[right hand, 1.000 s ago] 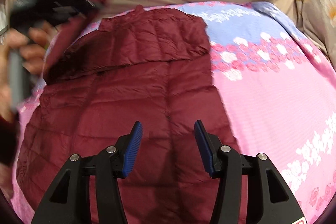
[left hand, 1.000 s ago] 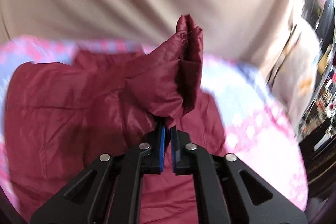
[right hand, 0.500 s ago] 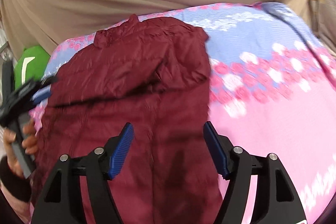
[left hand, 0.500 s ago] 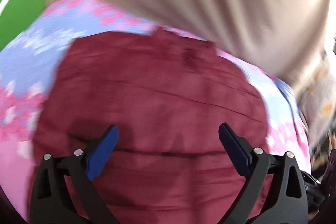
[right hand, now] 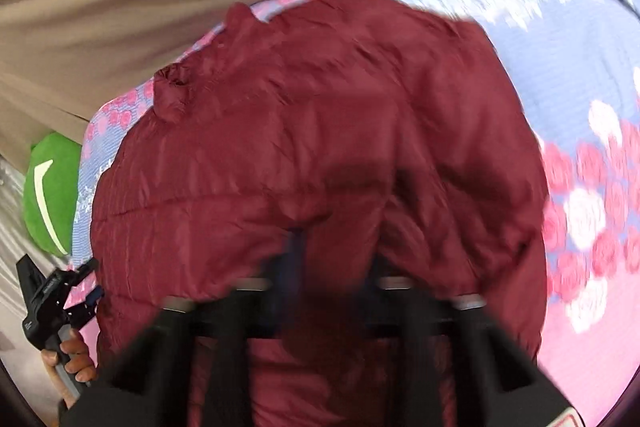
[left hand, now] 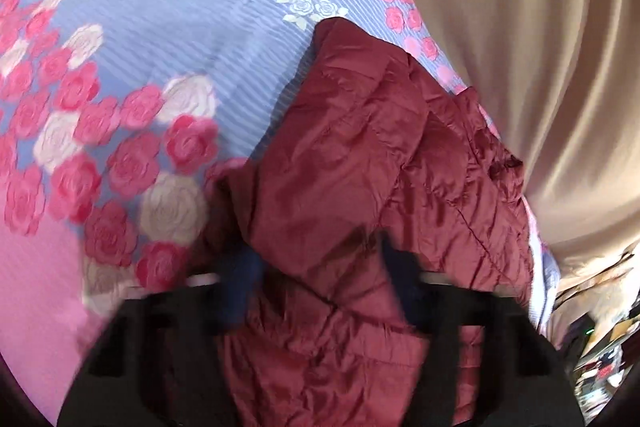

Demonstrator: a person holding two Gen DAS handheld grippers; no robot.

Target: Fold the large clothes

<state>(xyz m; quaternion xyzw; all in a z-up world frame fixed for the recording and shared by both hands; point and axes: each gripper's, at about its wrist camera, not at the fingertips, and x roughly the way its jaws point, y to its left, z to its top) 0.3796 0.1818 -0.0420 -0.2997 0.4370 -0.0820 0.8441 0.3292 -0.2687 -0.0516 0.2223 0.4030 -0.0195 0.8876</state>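
A dark red quilted jacket (left hand: 360, 155) lies folded on a floral pink and lilac bedspread (left hand: 120, 67). In the left wrist view my left gripper (left hand: 320, 279) is blurred, its jaws apart astride the jacket's left edge. In the right wrist view the jacket (right hand: 300, 131) fills the middle, and my right gripper (right hand: 332, 267) is blurred, its jaws apart with jacket fabric bulging between them. The left gripper also shows in the right wrist view (right hand: 76, 291), held in a hand at the jacket's left edge.
A beige curtain (left hand: 520, 27) hangs behind the bed. A green cushion (right hand: 52, 195) sits at the bed's far left corner. Cluttered shelves (left hand: 600, 367) show at the right edge. The bedspread (right hand: 580, 107) lies bare to the right of the jacket.
My left gripper let go of the sleeve, opened and moved to the jacket's left edge. My right gripper moved forward and down onto the jacket, its jaws narrowing around the fabric.
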